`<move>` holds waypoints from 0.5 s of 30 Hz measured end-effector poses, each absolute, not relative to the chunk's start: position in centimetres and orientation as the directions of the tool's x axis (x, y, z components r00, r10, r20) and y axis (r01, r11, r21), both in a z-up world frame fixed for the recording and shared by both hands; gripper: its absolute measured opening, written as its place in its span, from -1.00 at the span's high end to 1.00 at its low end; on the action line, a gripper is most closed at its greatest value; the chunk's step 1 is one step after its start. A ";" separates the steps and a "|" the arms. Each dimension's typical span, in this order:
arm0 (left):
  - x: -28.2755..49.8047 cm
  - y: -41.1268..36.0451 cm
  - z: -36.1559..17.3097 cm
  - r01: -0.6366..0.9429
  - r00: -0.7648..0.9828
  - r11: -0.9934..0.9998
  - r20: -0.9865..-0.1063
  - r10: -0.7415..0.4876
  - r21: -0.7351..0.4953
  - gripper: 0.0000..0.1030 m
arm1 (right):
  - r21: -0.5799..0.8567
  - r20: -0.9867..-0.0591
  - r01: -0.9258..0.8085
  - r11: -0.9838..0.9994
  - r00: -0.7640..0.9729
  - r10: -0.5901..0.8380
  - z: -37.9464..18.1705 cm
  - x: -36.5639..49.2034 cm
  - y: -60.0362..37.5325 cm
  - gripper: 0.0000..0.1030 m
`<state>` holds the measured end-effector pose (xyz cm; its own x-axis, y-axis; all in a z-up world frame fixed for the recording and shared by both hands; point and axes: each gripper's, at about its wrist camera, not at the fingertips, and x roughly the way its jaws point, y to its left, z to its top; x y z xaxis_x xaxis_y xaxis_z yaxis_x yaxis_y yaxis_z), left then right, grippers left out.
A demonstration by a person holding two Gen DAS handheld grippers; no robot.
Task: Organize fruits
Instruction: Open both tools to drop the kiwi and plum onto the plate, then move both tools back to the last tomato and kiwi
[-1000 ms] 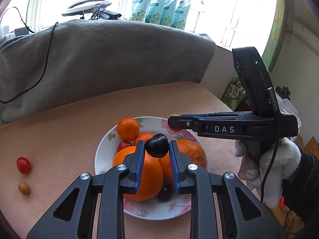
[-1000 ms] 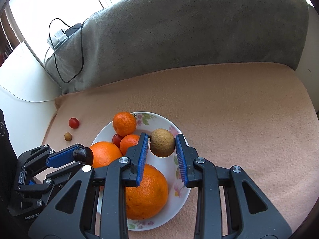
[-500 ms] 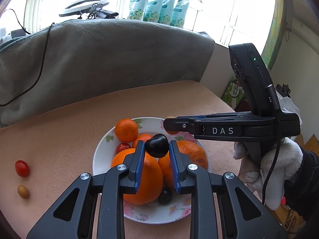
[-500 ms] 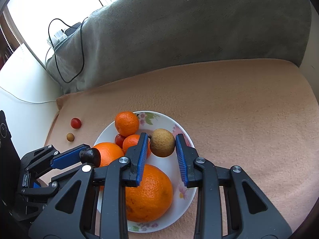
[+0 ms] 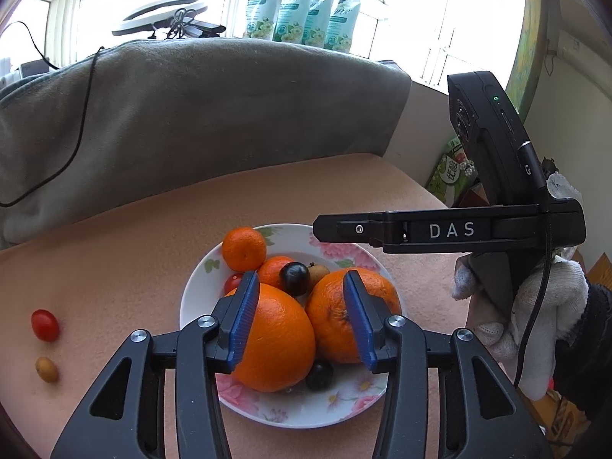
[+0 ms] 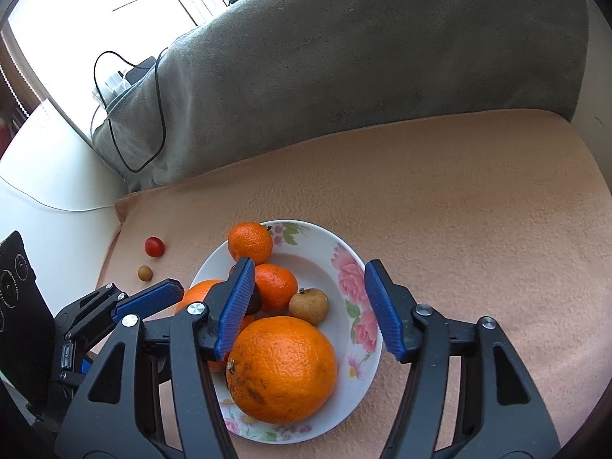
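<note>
Both fruits have dropped since a second ago: left gripper (image 5: 302, 319) jaws are opening with nothing between them, and the small dark round grape (image 5: 294, 277) now sits on the orange pile. Right gripper (image 6: 310, 306) jaws are opening too, released, with the brownish round longan (image 6: 309, 306) lying in the white floral plate (image 6: 344, 260). One red cherry tomato (image 5: 44, 324) sits apart on the peach-covered table (image 5: 126, 252).

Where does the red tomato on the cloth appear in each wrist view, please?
Left wrist: the tomato lies at the far left edge, on the cloth left of the plate.
Right wrist: the tomato lies left of centre, up-left of the plate.
Shared landmark: the small brown fruit beside it.
</note>
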<state>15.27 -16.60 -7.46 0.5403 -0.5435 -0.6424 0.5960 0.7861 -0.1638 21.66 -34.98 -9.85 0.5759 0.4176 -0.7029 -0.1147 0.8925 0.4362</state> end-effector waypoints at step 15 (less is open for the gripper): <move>14.4 -14.7 -6.5 0.554 0.592 0.825 -0.642 -0.486 -0.114 -0.42 | 0.411 -0.664 -0.110 0.905 0.644 0.380 -7.3 20.1 -34.2 -0.58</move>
<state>14.42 -14.72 -6.46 0.5923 -0.4863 -0.6424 0.5538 0.8248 -0.1138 20.07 -34.23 -7.26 0.6442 0.3796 -0.6640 -0.1096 0.9050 0.4110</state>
